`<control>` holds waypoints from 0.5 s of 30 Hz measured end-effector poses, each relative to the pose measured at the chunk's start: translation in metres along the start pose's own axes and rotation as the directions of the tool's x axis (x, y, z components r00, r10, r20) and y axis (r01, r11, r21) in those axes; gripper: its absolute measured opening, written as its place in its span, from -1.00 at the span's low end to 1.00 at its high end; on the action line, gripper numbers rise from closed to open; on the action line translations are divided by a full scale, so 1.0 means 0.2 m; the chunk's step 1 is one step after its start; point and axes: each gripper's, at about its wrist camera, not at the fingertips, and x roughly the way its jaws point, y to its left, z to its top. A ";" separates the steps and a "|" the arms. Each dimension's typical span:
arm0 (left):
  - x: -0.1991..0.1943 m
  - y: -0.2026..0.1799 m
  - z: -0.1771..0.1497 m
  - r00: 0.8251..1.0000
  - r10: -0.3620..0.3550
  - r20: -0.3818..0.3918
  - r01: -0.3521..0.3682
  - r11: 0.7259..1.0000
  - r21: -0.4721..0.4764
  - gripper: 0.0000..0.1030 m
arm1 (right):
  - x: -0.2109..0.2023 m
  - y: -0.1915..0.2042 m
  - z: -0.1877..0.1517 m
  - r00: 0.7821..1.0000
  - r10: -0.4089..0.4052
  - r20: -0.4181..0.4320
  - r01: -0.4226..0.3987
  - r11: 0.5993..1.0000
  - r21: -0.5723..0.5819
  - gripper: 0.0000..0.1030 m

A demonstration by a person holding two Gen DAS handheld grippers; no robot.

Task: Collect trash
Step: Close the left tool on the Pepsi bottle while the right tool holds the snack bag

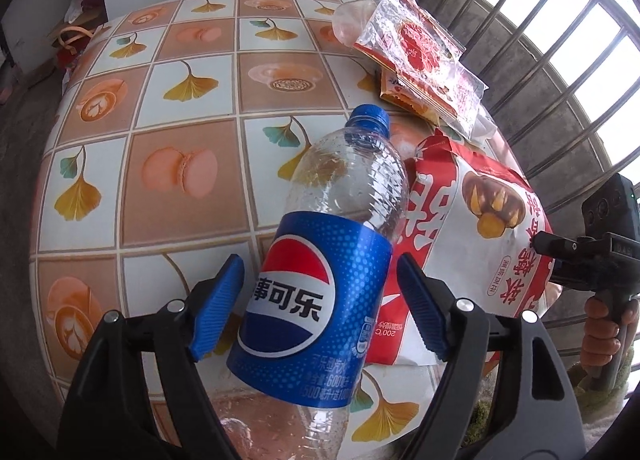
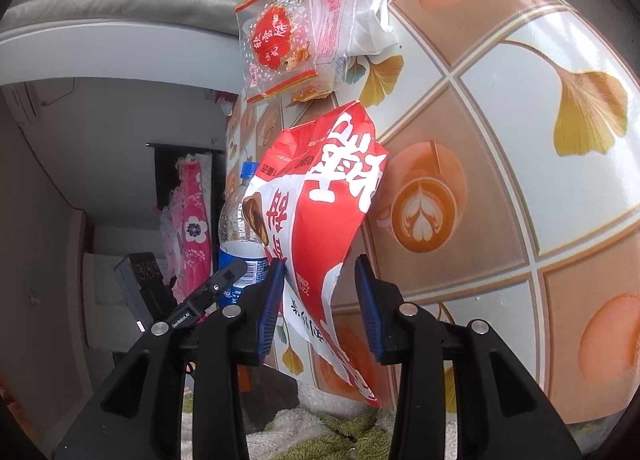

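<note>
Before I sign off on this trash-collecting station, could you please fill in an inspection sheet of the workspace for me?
Surface: table under a glossy cloth printed with ginkgo leaves, macarons and coffee cups.
Job's things: empty cola bottle lying beside a red and white chestnut bag; clear snack wrappers stacked further back.
Clutter: white crumpled tissue by the wrappers.
Grippers: left gripper open, jaws either side of the bottle, not pressing; right gripper open around the bag's edge.
Cables: nothing seen.
Surroundings: window bars, pink floral cloth, green and white rug.
</note>
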 end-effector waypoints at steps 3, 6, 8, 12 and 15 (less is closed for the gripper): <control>0.01 -0.03 -0.01 1.000 0.019 -0.001 -0.019 1.000 0.019 0.41 | 0.03 -0.01 0.01 1.000 0.010 -0.005 -0.010 1.000 0.012 -0.28; 0.01 -0.05 -0.02 0.998 0.058 0.008 -0.059 0.997 0.045 0.33 | 0.06 -0.01 0.01 1.000 0.015 -0.006 -0.015 1.000 0.015 -0.28; 0.01 -0.05 -0.02 0.997 0.075 0.013 -0.076 0.996 0.053 0.28 | 0.08 -0.01 0.01 1.000 0.017 -0.011 -0.017 1.000 0.017 -0.28; 0.00 -0.05 -0.02 0.997 0.069 0.018 -0.069 0.997 0.046 0.27 | 0.11 0.01 0.01 1.000 0.020 -0.018 -0.020 1.000 0.007 -0.40; 0.00 -0.04 -0.02 0.997 0.069 0.026 -0.070 0.997 0.039 0.26 | 0.10 0.03 0.01 0.999 0.036 -0.018 -0.036 0.999 -0.003 -0.50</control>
